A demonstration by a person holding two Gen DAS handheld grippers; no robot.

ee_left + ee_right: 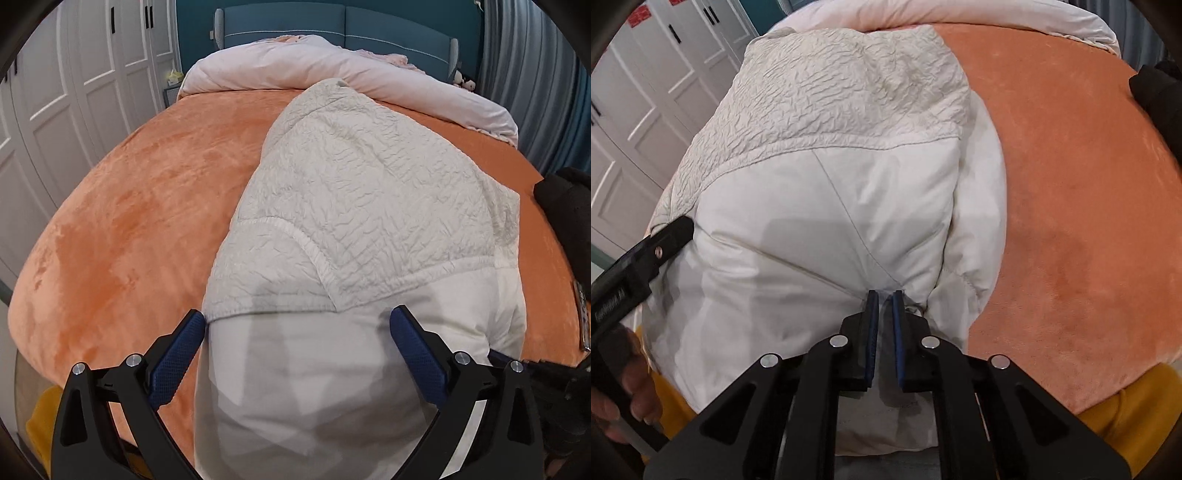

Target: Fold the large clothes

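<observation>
The big white puffy jacket with the crinkle-textured upper half (827, 177) lies on the orange plush bed (1071, 221), long axis running straight away from both hand-held grippers. Right hand-held gripper (885, 301) is pinched nearly closed on the near hem fabric. Left hand-held gripper (295, 325) is spread wide w/ the near end between its pads, holding nothing afaict, so the right one's the anchor imo.

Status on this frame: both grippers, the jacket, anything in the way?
Right gripper shut on the jacket hem. Left gripper open, straddling it. Jacket part folded on the bed. Nothing in the way.
</observation>
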